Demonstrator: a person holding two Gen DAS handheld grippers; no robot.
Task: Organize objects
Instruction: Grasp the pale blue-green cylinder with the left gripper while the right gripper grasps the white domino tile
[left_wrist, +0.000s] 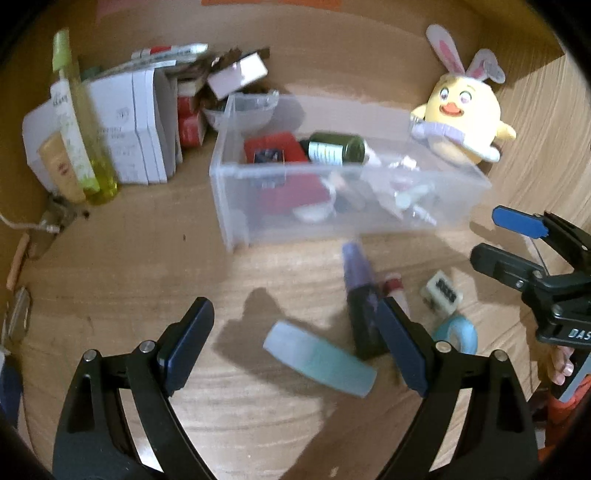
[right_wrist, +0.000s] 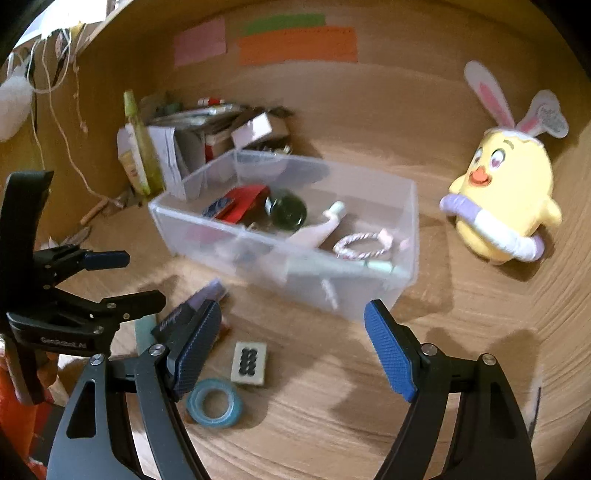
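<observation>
- My left gripper hangs over the counter with its jaws spread wide, holding nothing.
- Between them lies a pale teal tube, flat on the wood; I cannot tell whether either pad touches it.
- Just past my left gripper's right pad lies a dark purple-capped tube, with a small red-capped item beside it.
- My right gripper is also spread wide and holds nothing.
- Near its left pad lie a tile marked with dark dots and a blue tape roll, close together on the counter.
- Beyond both grippers stands a clear bin; inside I see a red box, a dark green bottle, a pink-and-white twisted ring and other small items too blurred to name.
- A yellow plush chick with bunny ears sits to the right of the bin, apart from it.
- At the far left stand white boxes and a green spray bottle.
</observation>
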